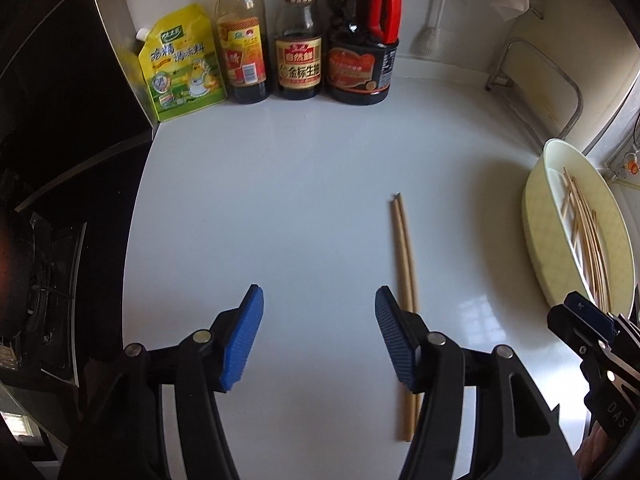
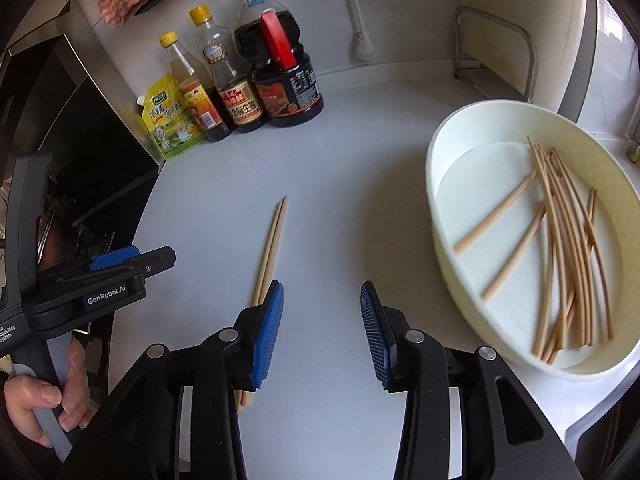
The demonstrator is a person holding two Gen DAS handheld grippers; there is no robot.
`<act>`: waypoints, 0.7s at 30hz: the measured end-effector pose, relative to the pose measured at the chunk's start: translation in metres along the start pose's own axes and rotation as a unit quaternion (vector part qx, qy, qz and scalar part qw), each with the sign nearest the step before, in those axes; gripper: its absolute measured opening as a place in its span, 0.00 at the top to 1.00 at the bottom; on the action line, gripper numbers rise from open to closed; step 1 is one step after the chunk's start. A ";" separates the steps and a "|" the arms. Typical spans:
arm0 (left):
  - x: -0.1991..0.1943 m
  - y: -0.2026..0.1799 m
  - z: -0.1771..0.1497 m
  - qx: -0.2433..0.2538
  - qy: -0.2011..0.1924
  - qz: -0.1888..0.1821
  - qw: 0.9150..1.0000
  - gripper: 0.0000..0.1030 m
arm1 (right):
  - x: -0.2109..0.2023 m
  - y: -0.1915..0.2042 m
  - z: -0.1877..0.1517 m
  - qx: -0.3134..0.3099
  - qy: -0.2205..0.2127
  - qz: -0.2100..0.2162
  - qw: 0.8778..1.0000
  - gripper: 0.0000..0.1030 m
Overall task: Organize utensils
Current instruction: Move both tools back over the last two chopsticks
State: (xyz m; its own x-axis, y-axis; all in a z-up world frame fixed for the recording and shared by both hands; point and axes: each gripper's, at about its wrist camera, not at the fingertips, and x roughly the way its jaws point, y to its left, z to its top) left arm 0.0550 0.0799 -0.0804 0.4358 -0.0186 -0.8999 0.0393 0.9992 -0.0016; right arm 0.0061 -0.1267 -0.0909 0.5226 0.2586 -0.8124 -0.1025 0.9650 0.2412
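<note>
Blue-padded jaws of the left gripper [image 1: 319, 336] stand apart over bare white counter [image 1: 280, 200] with nothing between them; the right gripper [image 2: 322, 336] is likewise parted and holds nothing. No earlier picture is given, so only this stance can be told.

Just beside the left gripper's right finger, and running under it toward the near edge, lies a pair of chopsticks [image 1: 404, 256], side by side and touching, tips pointing to the far side. In the right wrist view the same pair sits left of that gripper, its near end hidden behind the left finger.

On the right stands an oval cream basin [image 2: 444, 264] with a loose pile of chopsticks [image 2: 568, 256] in it, many lying roughly parallel, two apart and askew toward the left.

My reading is that sorting is at an early stage: one matched pair is laid out on the counter, and the bulk is still in the basin, unpaired. Which sticks belong together cannot be told from here.

Sauce bottles [image 1: 298, 52] and a yellow seasoning pouch [image 1: 180, 68] line the far wall, well apart from the work.
</note>
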 end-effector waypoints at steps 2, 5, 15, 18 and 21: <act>0.007 0.009 -0.003 0.002 0.009 0.000 1.000 0.35 | 0.014 0.008 -0.008 0.003 0.013 0.001 1.000 0.62; 0.012 0.022 -0.005 0.000 0.013 -0.004 1.000 0.34 | 0.031 0.020 -0.018 0.001 0.021 -0.006 1.000 0.61; 0.023 0.041 -0.017 0.017 0.014 -0.004 1.000 0.29 | 0.076 0.042 -0.039 0.005 0.051 -0.025 0.998 0.61; 0.027 0.044 -0.021 0.018 0.022 -0.004 1.000 0.29 | 0.081 0.046 -0.043 -0.002 0.051 -0.038 0.998 0.61; 0.030 0.047 -0.025 0.012 0.028 -0.010 0.999 0.29 | 0.086 0.048 -0.045 -0.009 0.049 -0.050 0.998 0.61</act>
State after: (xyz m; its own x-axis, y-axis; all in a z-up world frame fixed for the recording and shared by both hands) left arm 0.0477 0.1272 -0.1180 0.3842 -0.0358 -0.9226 0.0684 0.9976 -0.0102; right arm 0.0083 -0.0559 -0.1732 0.4464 0.1628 -0.8799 -0.0697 0.9866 0.1472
